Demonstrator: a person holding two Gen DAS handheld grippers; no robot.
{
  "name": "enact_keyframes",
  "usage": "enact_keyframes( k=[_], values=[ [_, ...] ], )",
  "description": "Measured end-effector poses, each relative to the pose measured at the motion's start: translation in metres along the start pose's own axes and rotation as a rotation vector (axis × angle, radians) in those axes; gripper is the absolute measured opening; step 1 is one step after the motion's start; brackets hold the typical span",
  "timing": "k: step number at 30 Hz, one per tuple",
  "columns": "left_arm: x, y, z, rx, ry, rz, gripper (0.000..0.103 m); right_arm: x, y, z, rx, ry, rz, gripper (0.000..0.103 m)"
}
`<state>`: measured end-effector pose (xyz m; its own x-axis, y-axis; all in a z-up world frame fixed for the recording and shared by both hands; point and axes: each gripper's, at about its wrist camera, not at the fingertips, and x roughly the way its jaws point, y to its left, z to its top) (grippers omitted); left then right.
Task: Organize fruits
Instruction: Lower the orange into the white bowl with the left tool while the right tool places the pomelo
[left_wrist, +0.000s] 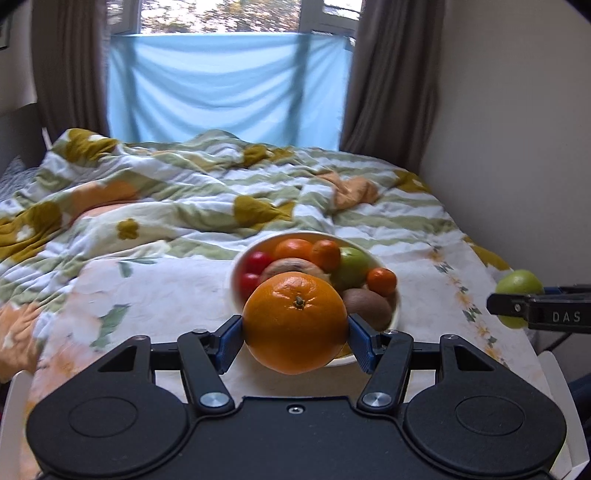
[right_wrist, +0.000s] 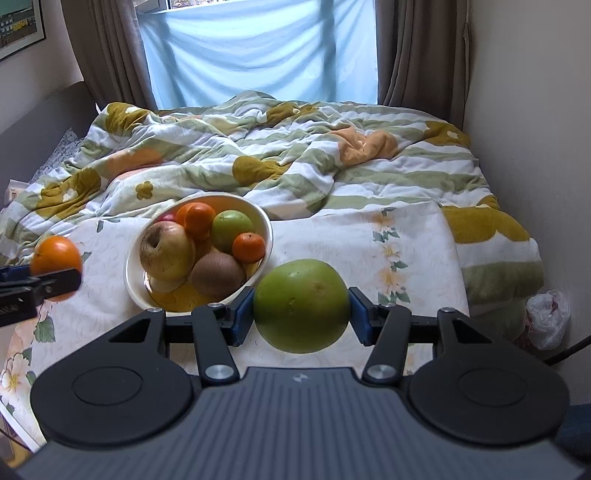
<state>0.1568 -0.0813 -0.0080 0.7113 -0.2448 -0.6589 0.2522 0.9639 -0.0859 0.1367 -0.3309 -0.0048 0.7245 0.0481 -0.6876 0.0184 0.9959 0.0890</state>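
Between blue pads of my left gripper (left_wrist: 295, 332): large orange (left_wrist: 295, 323), clamped on both sides, stem end up, held above near rim of bowl. Between pads of my right gripper (right_wrist: 302, 314): big green fruit (right_wrist: 302, 305), gripped both sides, held over flowered cloth (right_wrist: 406, 251) just right of bowl. Next out: cream bowl (right_wrist: 264, 218) on cloth, holding yellowish apple (right_wrist: 168, 251), kiwi (right_wrist: 218, 275), green apple (right_wrist: 231, 229), small mandarins (right_wrist: 249, 246), red fruit (left_wrist: 258, 262). Beyond: rumpled striped duvet (right_wrist: 295, 162), then blue sheet (right_wrist: 258, 48) across window, brown curtains (right_wrist: 417, 51).
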Motion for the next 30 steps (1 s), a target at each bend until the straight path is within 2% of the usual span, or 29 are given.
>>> enact_keyframes(
  k=[13, 27, 28, 29, 30],
  values=[
    [0.067, -0.026, -0.005, 0.128, 0.097, -0.074, 0.065, 0.029, -0.001, 0.006, 0.033, 0.029, -0.021, 0.069],
    [0.081, -0.031, -0.01, 0.2, 0.109, -0.079, 0.066, 0.059, 0.023, 0.018, 0.022, 0.043, 0.021, 0.068],
    [0.081, -0.031, -0.01, 0.197, 0.11, -0.079, 0.072, 0.061, 0.024, 0.019, 0.019, 0.043, 0.025, 0.069],
    [0.081, -0.03, -0.009, 0.192, 0.112, -0.079, 0.084, 0.062, 0.026, 0.02, 0.015, 0.044, 0.027, 0.069],
    [0.08, -0.029, -0.009, 0.189, 0.11, -0.077, 0.089, 0.063, 0.027, 0.022, 0.011, 0.044, 0.03, 0.069]
  ],
)
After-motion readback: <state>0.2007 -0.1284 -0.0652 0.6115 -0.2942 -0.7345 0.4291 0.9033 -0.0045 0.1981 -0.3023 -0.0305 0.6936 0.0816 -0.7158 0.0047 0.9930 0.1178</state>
